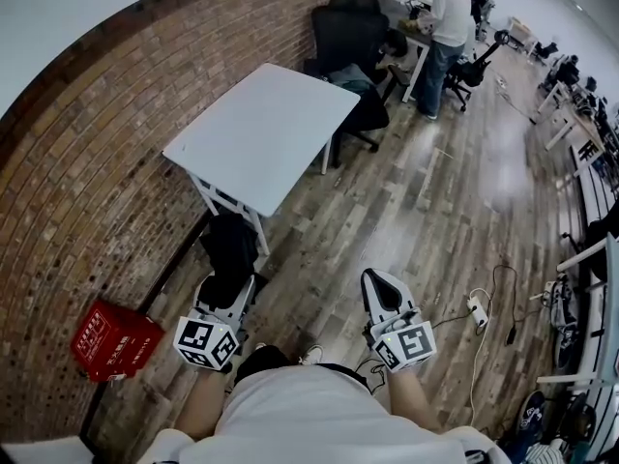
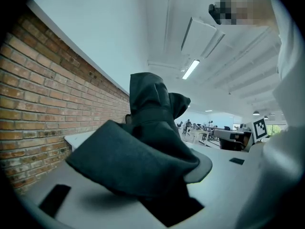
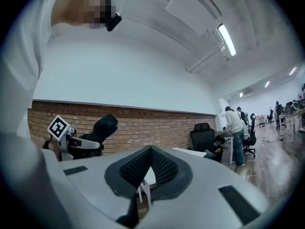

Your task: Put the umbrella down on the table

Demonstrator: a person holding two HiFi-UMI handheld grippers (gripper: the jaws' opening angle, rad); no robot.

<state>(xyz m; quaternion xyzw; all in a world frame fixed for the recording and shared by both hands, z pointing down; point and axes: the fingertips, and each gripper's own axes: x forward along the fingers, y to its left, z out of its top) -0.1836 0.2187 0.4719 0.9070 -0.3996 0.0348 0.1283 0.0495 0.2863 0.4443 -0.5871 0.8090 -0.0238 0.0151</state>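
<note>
A black folded umbrella (image 1: 230, 249) sticks out forward from my left gripper (image 1: 228, 286), which is shut on it. In the left gripper view the umbrella's dark fabric (image 2: 147, 147) fills the space between the jaws and hides the pads. The white table (image 1: 266, 129) stands ahead of the umbrella, against the brick wall, with its near corner just past the umbrella's tip. My right gripper (image 1: 379, 288) hangs to the right over the wooden floor, shut, with nothing in it. The right gripper view shows its jaws (image 3: 150, 149) meeting at the tips, with the left gripper (image 3: 71, 140) and umbrella (image 3: 97, 130) off to the left.
A red crate (image 1: 111, 339) sits on the floor at the left by the wall. Black office chairs (image 1: 348, 27) and standing people (image 1: 447, 27) are beyond the table. A power strip with cables (image 1: 476, 307) lies on the floor at the right.
</note>
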